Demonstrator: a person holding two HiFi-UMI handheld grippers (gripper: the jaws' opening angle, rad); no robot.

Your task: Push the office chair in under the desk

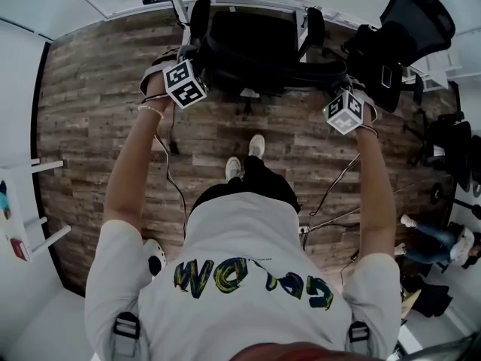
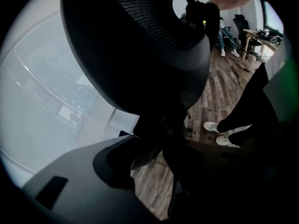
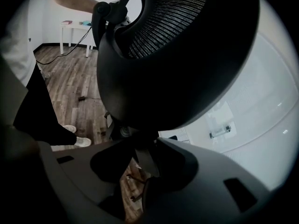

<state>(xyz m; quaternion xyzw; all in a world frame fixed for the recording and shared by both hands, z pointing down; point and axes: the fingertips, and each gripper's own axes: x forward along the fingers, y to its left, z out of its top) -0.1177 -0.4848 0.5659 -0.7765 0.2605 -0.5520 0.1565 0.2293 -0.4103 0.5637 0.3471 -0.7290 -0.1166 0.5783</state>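
Note:
The black office chair (image 1: 252, 40) stands with its seat at the white desk (image 1: 248, 0), its curved backrest (image 1: 270, 72) toward me. My left gripper (image 1: 189, 60) holds the backrest's left end and my right gripper (image 1: 340, 89) its right end. In the left gripper view the mesh backrest (image 2: 135, 41) fills the frame, and its rim sits between the jaws of the left gripper (image 2: 159, 143). In the right gripper view the same backrest (image 3: 177, 50) runs down into the right gripper (image 3: 140, 148). Both grippers are closed on the rim, their jaws standing wide apart.
A second black chair (image 1: 409, 28) stands to the right, close to my right gripper. Cables (image 1: 169, 171) trail over the wood floor by my feet (image 1: 244, 156). A white shelf (image 1: 30, 201) is at the left, and a person (image 1: 436, 239) sits at the right edge.

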